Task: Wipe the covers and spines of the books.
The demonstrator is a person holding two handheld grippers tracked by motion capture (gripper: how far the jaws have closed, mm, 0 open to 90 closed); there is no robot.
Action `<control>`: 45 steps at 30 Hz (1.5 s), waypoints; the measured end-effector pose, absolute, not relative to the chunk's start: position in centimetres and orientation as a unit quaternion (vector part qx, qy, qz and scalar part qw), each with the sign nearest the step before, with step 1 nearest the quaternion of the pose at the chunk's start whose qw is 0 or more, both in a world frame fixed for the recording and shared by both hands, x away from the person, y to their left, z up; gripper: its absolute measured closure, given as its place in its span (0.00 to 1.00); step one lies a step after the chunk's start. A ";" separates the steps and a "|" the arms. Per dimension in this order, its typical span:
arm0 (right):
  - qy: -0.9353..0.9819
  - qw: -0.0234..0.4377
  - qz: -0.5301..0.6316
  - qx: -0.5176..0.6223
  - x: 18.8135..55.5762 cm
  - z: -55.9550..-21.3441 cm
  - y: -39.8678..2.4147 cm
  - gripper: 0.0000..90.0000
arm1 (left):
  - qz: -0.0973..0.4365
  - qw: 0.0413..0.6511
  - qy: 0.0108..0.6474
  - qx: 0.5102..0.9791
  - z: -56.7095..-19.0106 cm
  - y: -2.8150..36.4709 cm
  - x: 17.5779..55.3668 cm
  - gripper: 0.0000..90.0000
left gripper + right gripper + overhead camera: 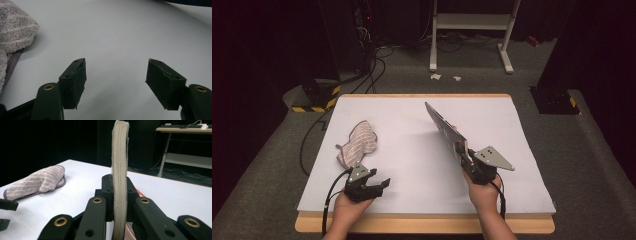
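On the white table (412, 150), the book (444, 127) stands on edge right of centre, running toward 11 o'clock, pinched at its near end by the right gripper (467, 159), while the striped slipper (358, 141) lies at 9 o'clock, just beyond the left gripper (379, 186), whose jaws stand spread and empty.

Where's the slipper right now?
In the high view the striped slipper lies on the table's left half, just beyond the open left gripper, apart from it.
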State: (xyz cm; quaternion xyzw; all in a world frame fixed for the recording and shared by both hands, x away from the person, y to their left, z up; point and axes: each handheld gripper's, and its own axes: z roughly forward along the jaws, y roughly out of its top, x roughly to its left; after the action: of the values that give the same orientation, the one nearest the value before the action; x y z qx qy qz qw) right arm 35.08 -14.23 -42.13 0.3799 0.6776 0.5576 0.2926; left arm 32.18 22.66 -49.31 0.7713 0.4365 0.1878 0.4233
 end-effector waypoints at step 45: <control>0.749 0.241 0.513 0.344 34.3 -46.5 -8.6 0.93 | 0.183 0.424 0.428 0.777 -49.2 22.1 32.6 0.36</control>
State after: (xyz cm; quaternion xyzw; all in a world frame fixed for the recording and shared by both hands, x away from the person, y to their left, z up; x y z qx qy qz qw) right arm 34.32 -8.64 -46.46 0.3443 0.7485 0.5129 0.2410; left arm 32.59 22.05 -49.21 0.7774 0.4276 0.1826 0.4237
